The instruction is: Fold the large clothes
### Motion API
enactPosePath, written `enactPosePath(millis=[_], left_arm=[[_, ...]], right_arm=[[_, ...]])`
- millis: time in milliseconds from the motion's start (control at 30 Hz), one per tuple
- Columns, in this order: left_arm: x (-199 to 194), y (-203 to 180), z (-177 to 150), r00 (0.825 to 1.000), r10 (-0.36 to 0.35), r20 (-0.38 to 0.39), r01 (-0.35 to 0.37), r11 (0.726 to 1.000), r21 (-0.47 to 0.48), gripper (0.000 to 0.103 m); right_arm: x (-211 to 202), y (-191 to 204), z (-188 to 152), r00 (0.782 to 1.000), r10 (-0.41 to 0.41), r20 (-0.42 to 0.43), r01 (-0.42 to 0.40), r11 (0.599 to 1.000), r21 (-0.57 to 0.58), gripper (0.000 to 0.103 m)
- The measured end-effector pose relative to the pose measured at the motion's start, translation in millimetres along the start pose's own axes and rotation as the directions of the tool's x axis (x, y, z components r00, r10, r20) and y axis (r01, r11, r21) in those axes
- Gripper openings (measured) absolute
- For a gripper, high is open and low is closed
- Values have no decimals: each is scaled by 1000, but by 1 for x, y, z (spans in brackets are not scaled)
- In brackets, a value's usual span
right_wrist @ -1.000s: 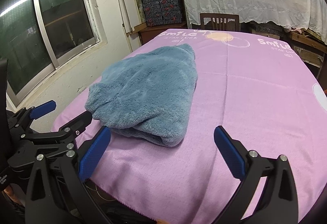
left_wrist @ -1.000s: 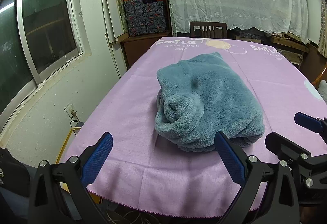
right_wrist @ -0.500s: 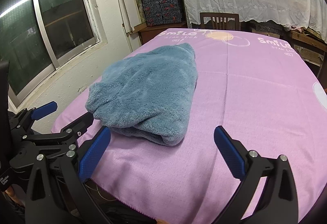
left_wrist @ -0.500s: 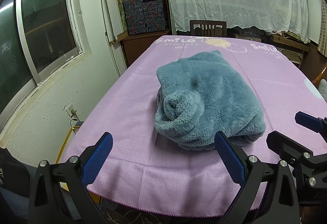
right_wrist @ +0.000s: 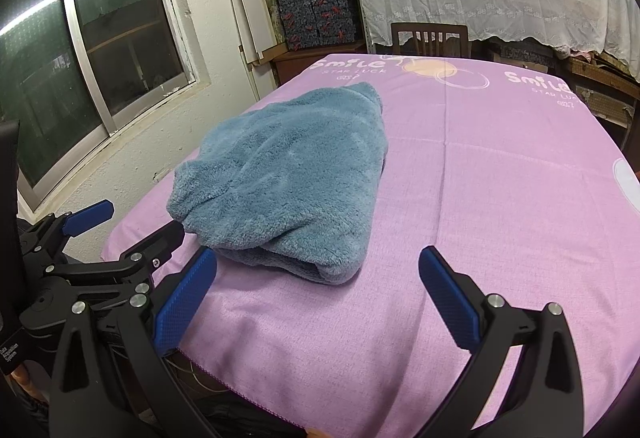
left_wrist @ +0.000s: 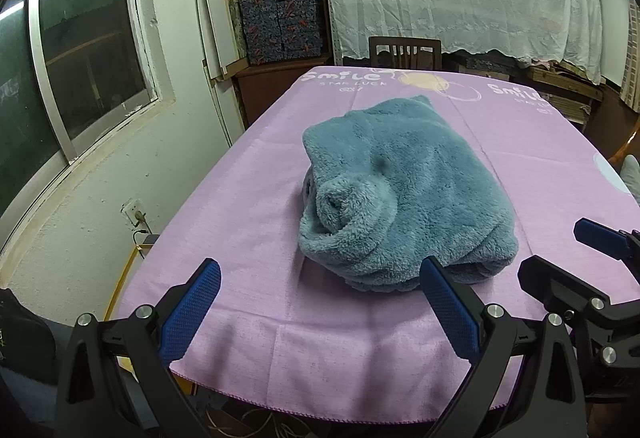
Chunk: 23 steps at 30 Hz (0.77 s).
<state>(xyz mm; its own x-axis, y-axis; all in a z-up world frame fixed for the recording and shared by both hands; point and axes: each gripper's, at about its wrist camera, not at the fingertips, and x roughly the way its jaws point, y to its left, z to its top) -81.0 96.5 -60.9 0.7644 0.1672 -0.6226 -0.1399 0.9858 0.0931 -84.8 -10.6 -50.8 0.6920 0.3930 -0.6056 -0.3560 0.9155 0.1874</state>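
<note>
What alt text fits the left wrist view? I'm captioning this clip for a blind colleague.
A fluffy blue-grey garment lies bundled on a table under a pink cloth. The open left gripper hovers empty at the table's near edge, with the right gripper showing at the right. A wooden chair stands beyond the far end.

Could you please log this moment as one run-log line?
left gripper: open, empty | right gripper: open, empty | blue fleece garment: folded on pink tablecloth

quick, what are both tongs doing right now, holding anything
Left tongs: open, holding nothing, short of the blue fleece garment.
Right tongs: open, holding nothing, near the garment's front edge.
</note>
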Motion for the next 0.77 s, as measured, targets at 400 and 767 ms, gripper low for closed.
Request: enactPosePath(millis=[400,767], left_arm=[[3,-1,0,1000,3,-3,-3,1000,2,100],[8,3,1,1000,12,-18,-12,1000,-16,100]], right_arm=[[3,-2,-4,1000,5,-8,-5,1000,5,99],[2,-8,-1,1000,7,-4,-6,1000,17,99]])
